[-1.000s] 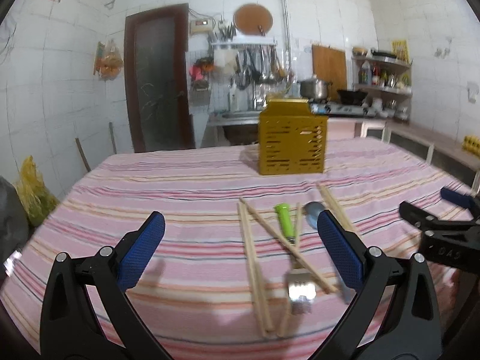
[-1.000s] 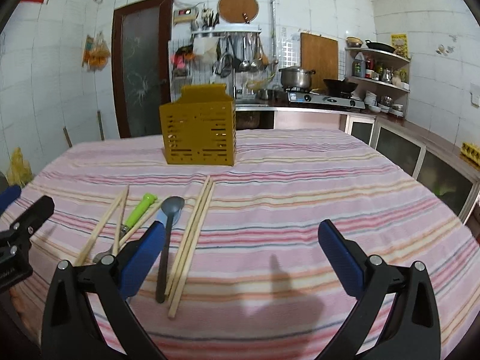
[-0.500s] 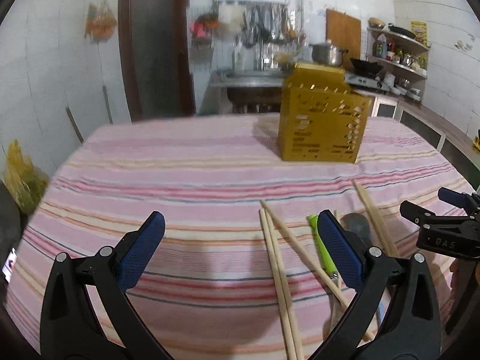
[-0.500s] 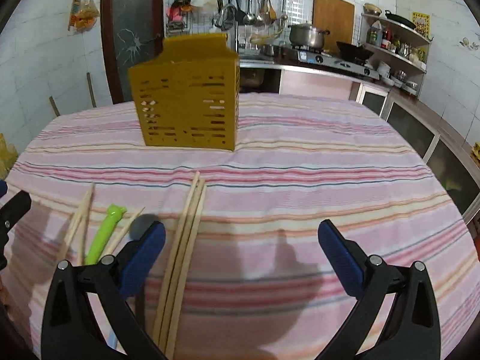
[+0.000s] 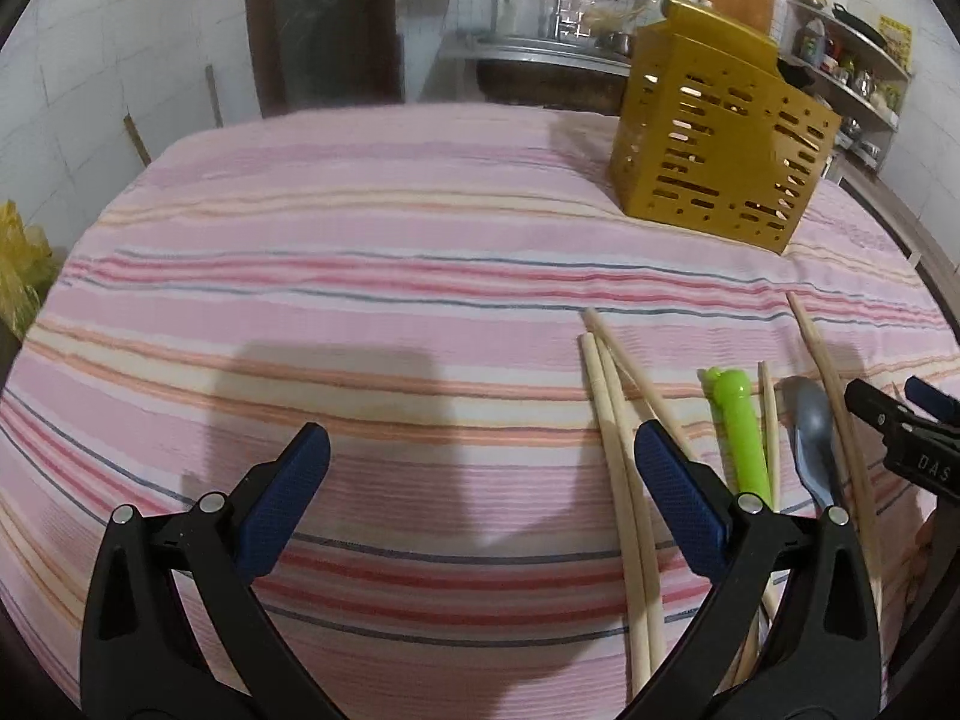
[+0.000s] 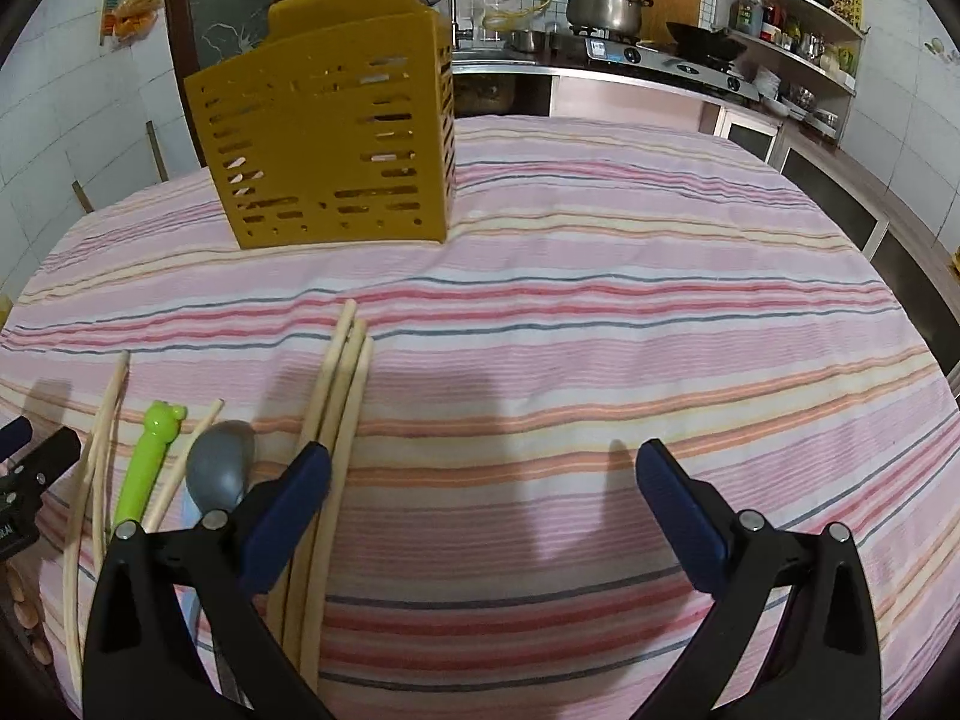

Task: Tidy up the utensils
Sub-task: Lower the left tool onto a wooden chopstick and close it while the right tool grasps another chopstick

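So the utensils are all loose on the striped worktop [image 6: 600,312], lower left of the right wrist view: a bundle of chopsticks [image 6: 342,396], a grey spoon [image 6: 219,468], a green-handled utensil [image 6: 150,462] and a couple more thin chopsticks [image 6: 102,420] at the far left. The yellow holder [image 6: 336,150] stands further back, upper left of that view, well apart from the pile and looking empty from here.

Both sets of jaws are spread wide and holding nothing. The right gripper [image 6: 480,504] sits with its left pad right by the chopstick bundle, while the left gripper [image 5: 480,492] has its right pad by the other chopsticks [image 5: 612,420].

What could go wrong, I'd guess: chopsticks are round and lie flat, so a pinch could roll them or grab only one of the bunch. Some cross over each other beside the green handle [image 5: 738,426], so lifting one may drag the rest. The two grippers are also close together and could bump.

Hard to see: the near ends of everything are hidden behind the gripper bodies, so I can't tell what the green thing's business end is. The holder's inside isn't visible either.
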Tool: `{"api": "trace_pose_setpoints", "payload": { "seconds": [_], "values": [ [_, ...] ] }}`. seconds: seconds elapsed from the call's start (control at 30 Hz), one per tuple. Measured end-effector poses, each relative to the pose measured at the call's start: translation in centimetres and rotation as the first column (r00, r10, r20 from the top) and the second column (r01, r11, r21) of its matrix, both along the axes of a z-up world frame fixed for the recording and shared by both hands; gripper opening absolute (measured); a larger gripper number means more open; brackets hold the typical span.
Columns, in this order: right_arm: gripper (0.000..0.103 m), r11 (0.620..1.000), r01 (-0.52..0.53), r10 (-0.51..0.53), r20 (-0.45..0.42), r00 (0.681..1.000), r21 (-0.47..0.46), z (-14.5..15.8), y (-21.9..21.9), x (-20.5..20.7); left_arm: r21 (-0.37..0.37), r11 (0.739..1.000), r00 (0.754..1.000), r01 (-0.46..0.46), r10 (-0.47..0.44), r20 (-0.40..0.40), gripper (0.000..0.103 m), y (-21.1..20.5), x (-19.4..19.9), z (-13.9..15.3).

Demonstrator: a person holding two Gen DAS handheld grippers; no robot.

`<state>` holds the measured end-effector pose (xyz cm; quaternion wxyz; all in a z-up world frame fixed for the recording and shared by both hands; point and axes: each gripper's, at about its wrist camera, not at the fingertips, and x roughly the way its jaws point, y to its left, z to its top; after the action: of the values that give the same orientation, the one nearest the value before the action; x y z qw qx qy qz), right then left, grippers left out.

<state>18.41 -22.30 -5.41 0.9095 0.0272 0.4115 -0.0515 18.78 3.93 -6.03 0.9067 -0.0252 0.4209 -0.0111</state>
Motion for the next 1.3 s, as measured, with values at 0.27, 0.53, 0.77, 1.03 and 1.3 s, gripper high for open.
{"api": "trace_pose_setpoints", "payload": {
  "seconds": [0.27,0.53,0.77,1.03,1.3],
  "values": [
    [0.099,1.0,0.005,-0.005,0.002,1.0,0.012,0.1,-0.2,0.1,0.022,1.0,0.999,0.005,-0.004,-0.036,0.098,-0.2,0.6,-0.5],
    [0.099,1.0,0.003,-0.003,0.009,1.0,-0.02,0.2,0.2,0.0,0.037,0.999,0.999,0.013,-0.011,-0.041,0.098,-0.3,0.5,-0.6],
    [0.099,0.999,0.0,-0.001,-0.015,1.0,-0.034,-0.1,0.5,0.4,0.066,0.998,0.997,0.025,-0.021,-0.071,0.098,-0.6,0.9,-1.1],
    [0.099,0.999,-0.006,0.003,-0.068,0.998,-0.05,-0.7,1.2,1.1,0.08,0.997,0.998,0.018,-0.012,-0.069,0.099,-0.8,0.8,-1.3],
    [0.1,1.0,0.004,-0.004,-0.096,0.995,0.007,-1.0,0.5,1.4,0.078,0.997,0.997,0.017,-0.012,-0.074,0.099,-0.8,0.8,-1.4]
  ]
}}
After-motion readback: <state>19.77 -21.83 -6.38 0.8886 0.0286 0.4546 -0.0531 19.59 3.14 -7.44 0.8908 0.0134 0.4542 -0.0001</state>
